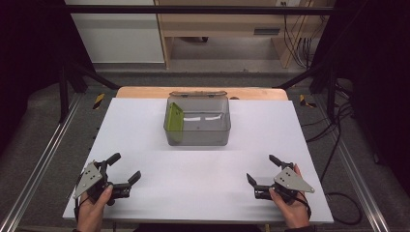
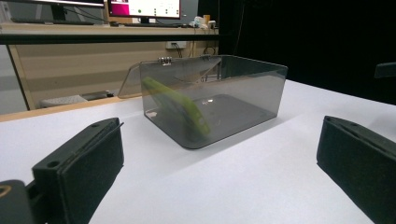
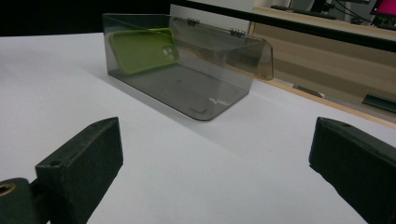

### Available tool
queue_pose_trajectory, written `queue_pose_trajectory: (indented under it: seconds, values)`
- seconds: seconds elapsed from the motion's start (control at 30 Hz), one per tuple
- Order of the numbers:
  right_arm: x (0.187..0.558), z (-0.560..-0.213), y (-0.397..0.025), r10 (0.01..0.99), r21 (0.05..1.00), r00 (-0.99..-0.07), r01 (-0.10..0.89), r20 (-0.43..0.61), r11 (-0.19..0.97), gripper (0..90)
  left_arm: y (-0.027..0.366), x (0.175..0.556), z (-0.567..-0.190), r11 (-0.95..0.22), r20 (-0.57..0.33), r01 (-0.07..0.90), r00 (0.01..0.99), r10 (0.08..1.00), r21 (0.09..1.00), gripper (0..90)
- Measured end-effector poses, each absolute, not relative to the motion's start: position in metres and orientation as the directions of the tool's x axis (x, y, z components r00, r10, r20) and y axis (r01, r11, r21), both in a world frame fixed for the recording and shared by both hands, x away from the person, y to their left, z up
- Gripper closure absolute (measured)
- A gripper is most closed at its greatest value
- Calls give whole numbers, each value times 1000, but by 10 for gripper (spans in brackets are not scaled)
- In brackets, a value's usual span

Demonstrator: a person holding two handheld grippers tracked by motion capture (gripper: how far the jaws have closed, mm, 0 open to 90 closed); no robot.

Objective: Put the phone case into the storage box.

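Observation:
A smoky see-through plastic box (image 1: 212, 134) (image 2: 261, 88) (image 3: 187, 88) stands at the table's middle back, its hinged lid swung open behind it. Inside, a green phone case (image 1: 174, 122) (image 2: 180, 105) (image 3: 142, 49) leans on edge against the box's left wall. My left gripper (image 1: 124, 170) (image 2: 219, 172) rests open near the front left of the table, held by a hand. My right gripper (image 1: 263, 169) (image 3: 215, 168) rests open at the front right. Both point toward the box with nothing between their jaws.
A white sheet (image 1: 145, 125) covers the table, with a wooden strip (image 1: 140, 92) showing along its far edge. Metal rails (image 1: 43, 159) run along both sides. Cables (image 1: 338, 193) lie on the floor at the right. A cabinet (image 1: 217, 24) stands beyond the table.

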State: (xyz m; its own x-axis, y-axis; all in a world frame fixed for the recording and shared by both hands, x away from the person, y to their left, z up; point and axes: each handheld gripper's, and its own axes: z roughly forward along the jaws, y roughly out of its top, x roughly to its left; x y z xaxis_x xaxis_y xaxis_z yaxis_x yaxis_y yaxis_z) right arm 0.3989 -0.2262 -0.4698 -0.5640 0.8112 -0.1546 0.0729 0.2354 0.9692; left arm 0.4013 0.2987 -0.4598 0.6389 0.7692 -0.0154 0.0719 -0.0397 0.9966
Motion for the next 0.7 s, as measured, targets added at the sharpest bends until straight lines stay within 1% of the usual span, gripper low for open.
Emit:
queue_pose_trajectory:
  seconds: [0.17, 0.4, 0.57, 0.63, 0.7]
  values:
    - [399, -470, -225, 811, 971, -566, 72, -150, 230, 31, 297, 402, -462, -69, 4, 77, 635, 772, 995, 5]
    - [399, -469, -220, 807, 972, -572, 70, -146, 226, 31, 293, 403, -465, -75, -2, 95, 632, 775, 993, 6]
    - [401, -468, -219, 808, 980, -579, 72, -112, 188, 29, 292, 404, -467, -78, -9, 109, 632, 775, 991, 8]
    - [402, -468, -218, 808, 982, -580, 74, -101, 175, 29, 290, 405, -467, -61, -23, 112, 631, 775, 992, 9]
    - [402, -468, -215, 804, 980, -584, 69, -111, 185, 30, 288, 405, -466, -67, -16, 106, 632, 775, 992, 11]
